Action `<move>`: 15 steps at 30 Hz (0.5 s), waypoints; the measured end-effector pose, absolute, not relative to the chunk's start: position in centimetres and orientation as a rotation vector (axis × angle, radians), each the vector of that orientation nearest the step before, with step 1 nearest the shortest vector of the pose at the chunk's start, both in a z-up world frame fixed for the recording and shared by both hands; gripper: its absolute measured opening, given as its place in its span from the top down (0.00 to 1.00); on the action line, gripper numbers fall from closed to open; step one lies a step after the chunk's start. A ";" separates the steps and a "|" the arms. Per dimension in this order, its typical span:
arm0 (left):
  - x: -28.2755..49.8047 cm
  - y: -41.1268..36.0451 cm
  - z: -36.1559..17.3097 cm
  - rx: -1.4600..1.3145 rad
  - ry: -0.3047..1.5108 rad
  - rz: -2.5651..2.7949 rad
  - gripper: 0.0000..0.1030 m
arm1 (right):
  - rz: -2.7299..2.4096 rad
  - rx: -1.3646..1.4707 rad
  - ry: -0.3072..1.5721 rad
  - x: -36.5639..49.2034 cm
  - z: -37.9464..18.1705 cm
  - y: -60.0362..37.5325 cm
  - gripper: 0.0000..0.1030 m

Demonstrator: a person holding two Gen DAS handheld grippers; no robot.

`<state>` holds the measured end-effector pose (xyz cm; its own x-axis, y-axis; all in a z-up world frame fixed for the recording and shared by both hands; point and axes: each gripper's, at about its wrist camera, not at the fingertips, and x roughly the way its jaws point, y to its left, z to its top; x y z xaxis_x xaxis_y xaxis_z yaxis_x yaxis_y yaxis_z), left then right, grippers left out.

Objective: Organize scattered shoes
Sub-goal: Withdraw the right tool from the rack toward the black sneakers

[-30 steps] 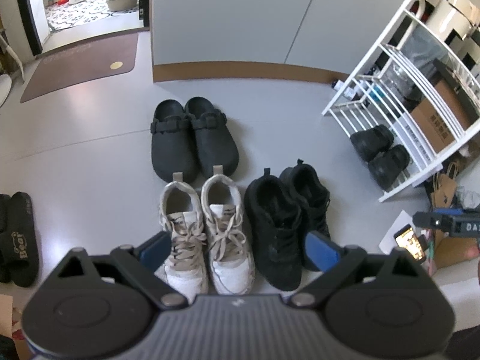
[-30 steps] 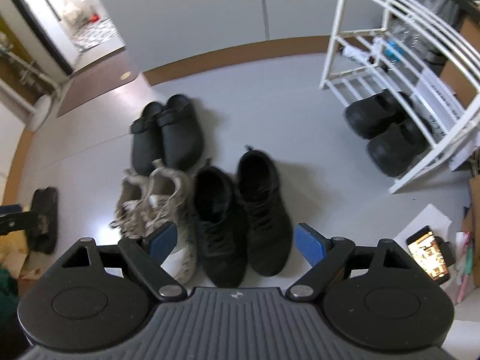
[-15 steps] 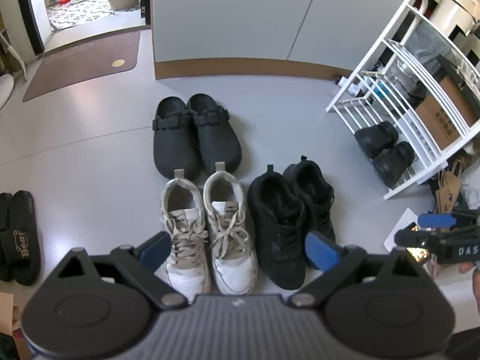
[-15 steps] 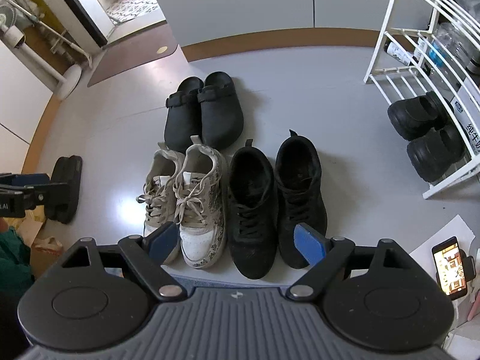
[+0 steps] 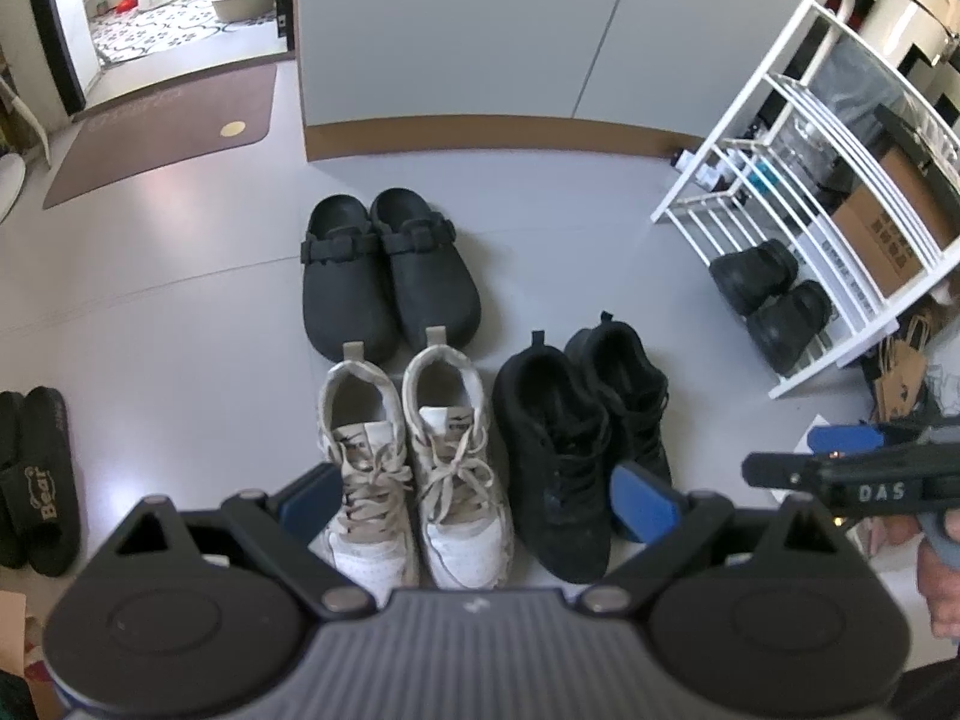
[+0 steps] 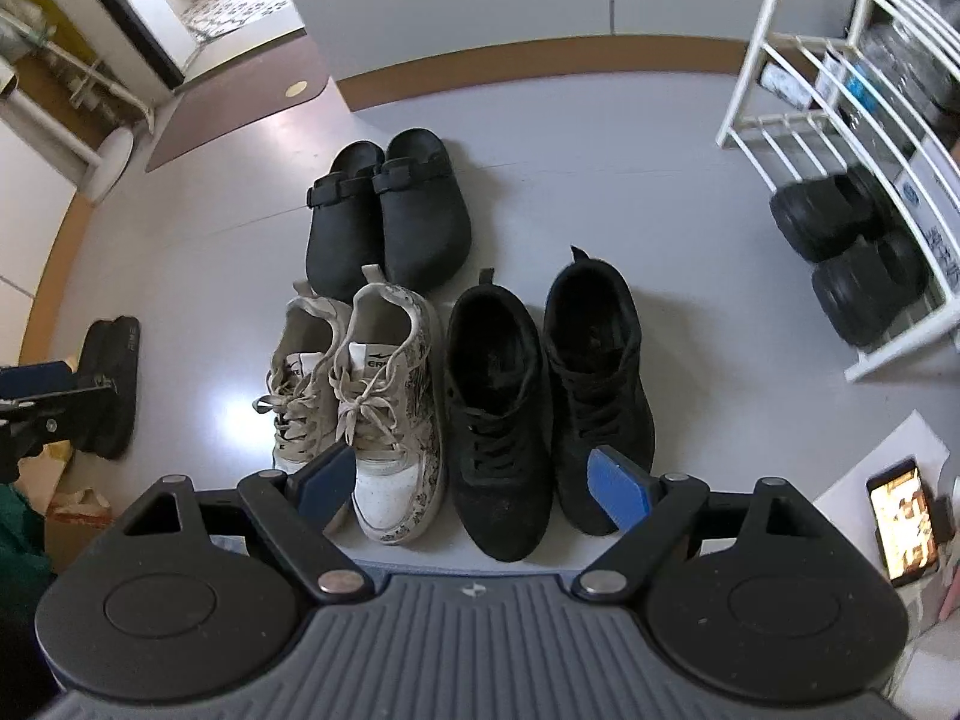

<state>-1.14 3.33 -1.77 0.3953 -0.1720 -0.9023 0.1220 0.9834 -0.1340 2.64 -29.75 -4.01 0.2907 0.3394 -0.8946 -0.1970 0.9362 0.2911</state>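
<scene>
rack (image 5: pixel 798 192): white wire frame, rigid; one dark pair is seen on its bottom shelf, box above.
black sneakers (image 6: pixel 540 396): paired, well left of rack; soft knit upper, judged light and floppy; heel collar judged best hold.
white sneakers (image 5: pixel 414 468): paired, just left of black sneakers; scuffed, laced, stiffer toe cap; heel tab or collar judged best hold.
clogs (image 5: pixel 384 276): moulded matte rubber, smooth, firm; set beyond white sneakers.
slides (image 5: pixel 33 480): flat foam, far left of rack, judged not yet aligned.
right gripper (image 6: pixel 474 483): jaws wide, just eased inward, nothing gripped.
left gripper (image 5: pixel 477 507): jaws wide, nothing held.
</scene>
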 end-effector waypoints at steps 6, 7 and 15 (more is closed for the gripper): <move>-0.9 4.0 -2.3 -0.066 1.162 -0.170 0.05 | 0.375 0.086 1.242 3.3 -4.6 -28.7 0.31; -0.9 4.1 -2.3 -0.073 1.162 -0.168 0.05 | 0.379 0.075 1.242 3.4 -4.7 -28.6 0.31; -0.1 4.0 -2.4 -0.089 1.159 -0.154 0.05 | 0.386 0.060 1.271 5.2 -6.6 -29.0 0.42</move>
